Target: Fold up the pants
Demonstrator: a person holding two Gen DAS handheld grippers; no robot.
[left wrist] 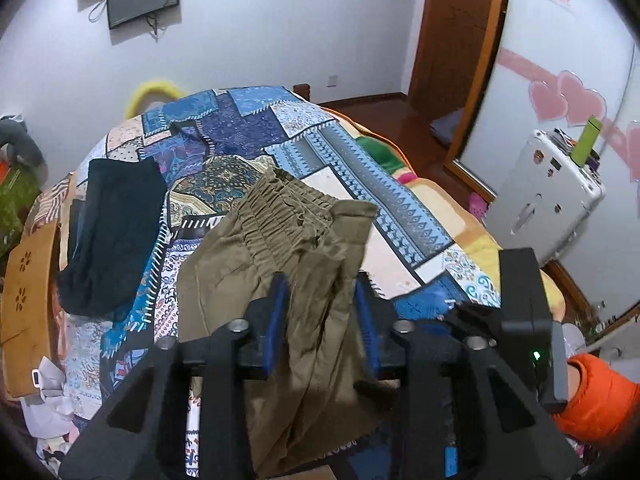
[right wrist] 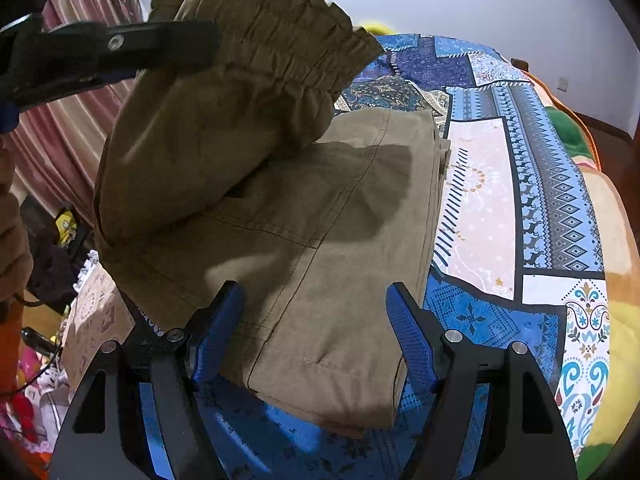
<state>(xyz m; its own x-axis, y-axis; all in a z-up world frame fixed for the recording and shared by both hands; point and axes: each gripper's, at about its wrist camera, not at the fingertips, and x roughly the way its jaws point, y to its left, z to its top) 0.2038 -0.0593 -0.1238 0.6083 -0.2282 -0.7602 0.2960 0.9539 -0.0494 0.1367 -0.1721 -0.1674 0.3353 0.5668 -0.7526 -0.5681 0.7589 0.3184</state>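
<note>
Left gripper [left wrist: 322, 300] apparently lifts olive pants [right wrist: 320, 240].

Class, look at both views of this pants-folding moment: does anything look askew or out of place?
The pants are half folded: the waistband hangs bunched in the air from the left gripper, while the leg section lies flat on the bed. Nothing looks spilled or damaged.

Black grippers [right wrist: 314, 332] — blue ribbed pads [right wrist: 410, 336], silver screws [right wrist: 453, 336] — orange sleeve [left wrist: 600, 396].

Even indoor light, soft shadows, sharp centres, strong fisheye bending at edges.
</note>
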